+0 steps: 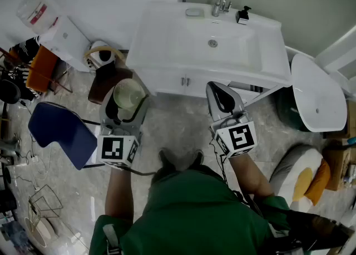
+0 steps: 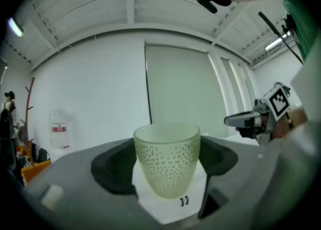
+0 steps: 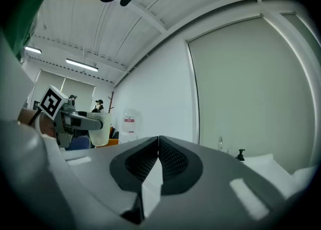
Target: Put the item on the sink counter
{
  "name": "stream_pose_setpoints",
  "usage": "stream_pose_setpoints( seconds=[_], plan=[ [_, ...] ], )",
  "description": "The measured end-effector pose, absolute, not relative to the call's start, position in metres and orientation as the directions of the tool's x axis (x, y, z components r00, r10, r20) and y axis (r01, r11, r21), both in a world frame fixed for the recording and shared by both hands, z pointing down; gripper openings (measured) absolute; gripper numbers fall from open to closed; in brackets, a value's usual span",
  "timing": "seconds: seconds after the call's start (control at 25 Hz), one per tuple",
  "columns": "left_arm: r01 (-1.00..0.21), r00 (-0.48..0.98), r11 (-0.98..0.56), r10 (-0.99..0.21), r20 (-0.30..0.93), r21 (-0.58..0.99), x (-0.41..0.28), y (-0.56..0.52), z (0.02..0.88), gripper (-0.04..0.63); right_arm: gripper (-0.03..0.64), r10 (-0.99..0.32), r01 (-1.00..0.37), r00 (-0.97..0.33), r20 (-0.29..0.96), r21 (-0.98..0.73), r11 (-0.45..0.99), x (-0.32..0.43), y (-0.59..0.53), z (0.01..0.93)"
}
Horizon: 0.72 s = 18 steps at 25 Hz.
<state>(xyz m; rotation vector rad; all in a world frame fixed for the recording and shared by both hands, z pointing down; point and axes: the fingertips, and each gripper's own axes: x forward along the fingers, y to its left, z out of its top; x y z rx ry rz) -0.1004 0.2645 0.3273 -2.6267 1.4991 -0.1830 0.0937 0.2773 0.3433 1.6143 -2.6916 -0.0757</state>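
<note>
One pale-green dimpled cup (image 2: 167,161) sits clamped between the left gripper's (image 1: 127,103) wide-spread jaws, apparently level. The right gripper (image 3: 158,160) is closed and empty. The sink counter (image 1: 157,48) lies at twelve o'clock; placing remains.

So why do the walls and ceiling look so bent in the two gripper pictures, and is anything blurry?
Left gripper view: a wide lens curves the wall and ceiling and darkens the corners; the cup is fairly sharp. Right gripper view: the same curving, with dark corners too. Head view: lines run straighter, the light is even, and the white sink looks a bit washed out.
</note>
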Motion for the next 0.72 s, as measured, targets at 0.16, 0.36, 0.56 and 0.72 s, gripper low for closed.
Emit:
stream_pose_setpoints(
  seconds=[0.16,0.36,0.56,0.72],
  plan=[
    [-0.850,0.508,-0.509,-0.860,0.043,-0.137,-0.126,0.256,0.328,0.374,0.003,-0.886,-0.886,-0.463,-0.015,0.053,0.462,0.071,0.271,0.342],
    [-0.844,0.522,-0.522,-0.852,0.030,-0.125,-0.153,0.240,0.324,0.374,0.003,-0.897,-0.897,-0.441,-0.017,0.048,0.440,0.047,0.259,0.336],
    [-0.824,0.554,-0.551,-0.832,0.012,-0.131,-0.181,0.222,0.313,0.374,0.002,-0.920,-0.920,-0.390,-0.030,0.041,0.389,0.022,0.243,0.323],
    [-0.808,0.577,-0.574,-0.816,0.015,-0.132,-0.210,0.207,0.313,0.374,0.002,-0.938,-0.938,-0.345,-0.041,0.044,0.343,0.002,0.235,0.313]
  ],
)
